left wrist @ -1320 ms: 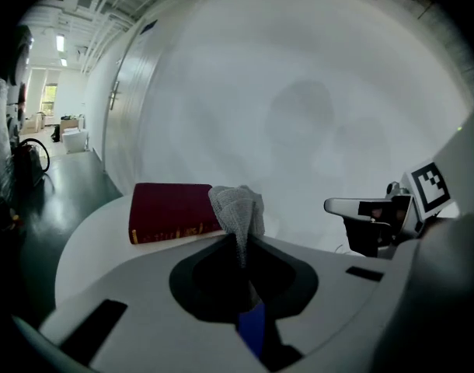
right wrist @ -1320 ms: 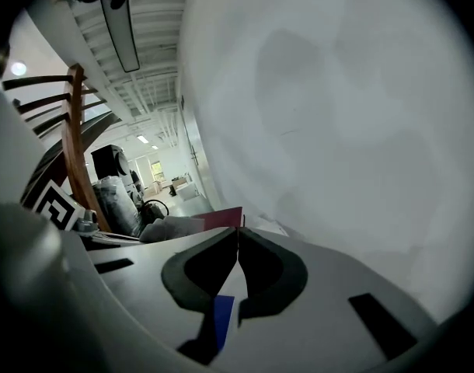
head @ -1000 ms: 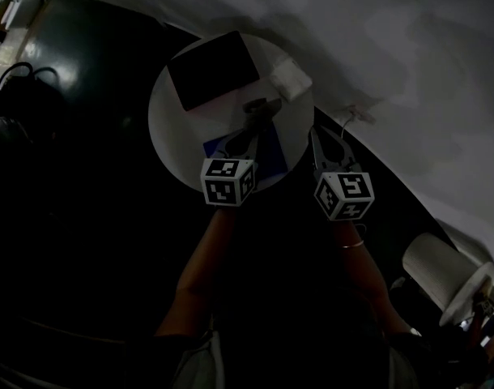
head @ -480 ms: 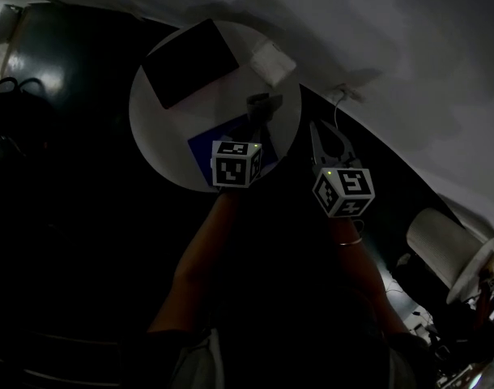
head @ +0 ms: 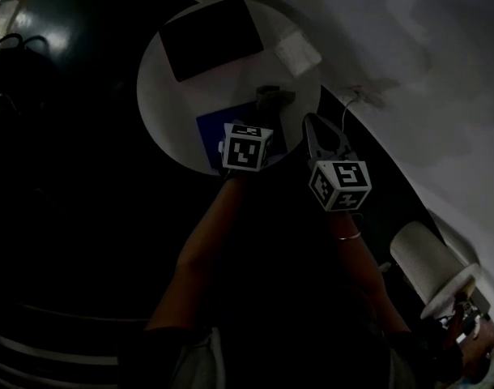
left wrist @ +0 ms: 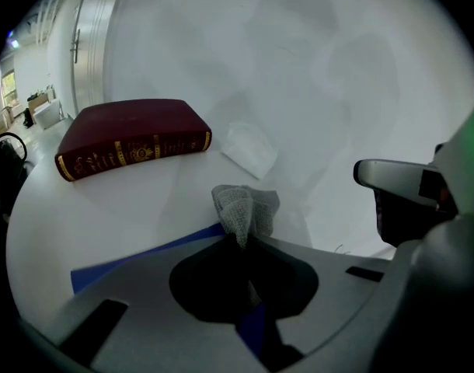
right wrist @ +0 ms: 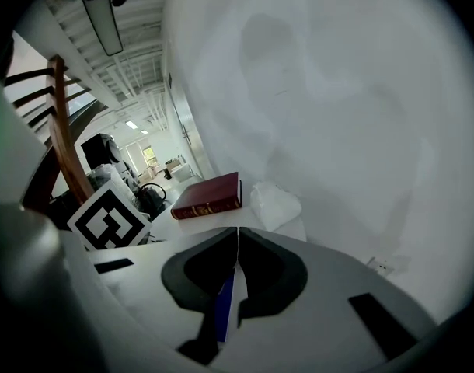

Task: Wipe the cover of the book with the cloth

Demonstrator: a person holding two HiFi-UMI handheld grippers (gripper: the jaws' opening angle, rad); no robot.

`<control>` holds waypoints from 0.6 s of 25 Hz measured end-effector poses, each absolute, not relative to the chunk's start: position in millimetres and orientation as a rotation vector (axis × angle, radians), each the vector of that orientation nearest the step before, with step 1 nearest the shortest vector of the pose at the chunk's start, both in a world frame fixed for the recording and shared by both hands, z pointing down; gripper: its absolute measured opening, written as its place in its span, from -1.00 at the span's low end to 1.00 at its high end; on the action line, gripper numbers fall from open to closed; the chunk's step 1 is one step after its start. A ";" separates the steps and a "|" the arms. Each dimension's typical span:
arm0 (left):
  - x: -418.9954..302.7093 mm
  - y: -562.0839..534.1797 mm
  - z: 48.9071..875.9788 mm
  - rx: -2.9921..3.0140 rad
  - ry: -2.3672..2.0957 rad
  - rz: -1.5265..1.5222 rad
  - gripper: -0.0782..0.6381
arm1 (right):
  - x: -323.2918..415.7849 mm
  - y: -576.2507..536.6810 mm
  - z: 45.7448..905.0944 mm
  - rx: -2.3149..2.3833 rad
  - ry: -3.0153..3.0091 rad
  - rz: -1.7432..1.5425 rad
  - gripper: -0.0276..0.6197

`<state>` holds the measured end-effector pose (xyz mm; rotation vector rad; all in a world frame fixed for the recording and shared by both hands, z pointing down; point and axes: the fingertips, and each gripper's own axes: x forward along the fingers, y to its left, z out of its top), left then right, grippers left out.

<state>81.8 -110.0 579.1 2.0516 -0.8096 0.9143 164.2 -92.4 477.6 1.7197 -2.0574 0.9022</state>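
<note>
Head view first: a round white tabletop (head: 162, 112) in dim light. The maroon book (head: 210, 37) lies flat on its far left part, with a white folded wad (head: 298, 51) just to the right of it. Nearer in, a blue sheet (head: 219, 132) lies flat, and the left tongs (head: 266, 113) reach out over it with a grey cloth (head: 271, 97) bunched at their tips. The right tongs (head: 313, 125) hang at the tabletop's right edge, close beside the left pair.

Over to the left gripper view: the jaws are pinched tight on the cloth, which stands up from the tips in a crumpled tuft. The blue sheet runs underneath them. The book sits well apart, beyond the cloth, its gilt-lettered spine facing this way, and the cloth is not touching it. The wad lies to the book's right.

Now the right gripper view: the jaws are pressed together with nothing between them, and a sliver of blue shows through the slot behind the tips. Beyond the tips the book lies flat, the wad just beside it.
</note>
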 end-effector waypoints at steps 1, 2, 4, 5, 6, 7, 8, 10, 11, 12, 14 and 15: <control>78.3 -109.8 580.1 2.042 -0.821 0.914 -0.69 | 160.4 -93.1 479.5 1.697 -2.061 0.901 -0.82; 74.3 -109.7 581.2 2.031 -0.835 0.912 -0.69 | 156.8 -94.1 481.1 1.676 -2.065 0.899 -0.82; 64.9 -109.6 583.6 2.008 -0.864 0.900 -0.69 | 150.1 -96.3 483.6 1.639 -2.074 0.893 -0.82; 59.4 -109.4 584.9 1.995 -0.879 0.891 -0.69 | 146.7 -97.5 484.7 1.621 -2.080 0.889 -0.82; 53.4 -109.1 585.9 1.982 -0.897 0.884 -0.69 | 143.3 -98.5 485.9 1.602 -2.085 0.883 -0.82; 46.8 -108.6 586.3 1.967 -0.914 0.879 -0.69 | 140.0 -99.5 487.1 1.583 -2.089 0.878 -0.82; 40.1 -108.0 586.6 1.951 -0.933 0.874 -0.69 | 136.8 -100.4 488.4 1.564 -2.095 0.874 -0.82; 26.2 -106.5 588.0 1.919 -0.973 0.862 -0.69 | 131.0 -101.7 491.0 1.528 -2.107 0.865 -0.82; 18.8 -105.4 588.9 1.904 -0.993 0.856 -0.69 | 127.9 -101.8 492.2 1.512 -2.112 0.861 -0.82; 11.0 -104.1 589.8 1.888 -1.014 0.848 -0.69 | 124.5 -101.6 493.3 1.496 -2.116 0.857 -0.82; -5.3 -101.7 592.4 1.860 -1.056 0.831 -0.69 | 117.1 -100.7 495.4 1.466 -2.124 0.854 -0.82; -13.5 -100.6 594.3 1.846 -1.077 0.822 -0.69 | 113.5 -100.2 496.4 1.452 -2.128 0.853 -0.82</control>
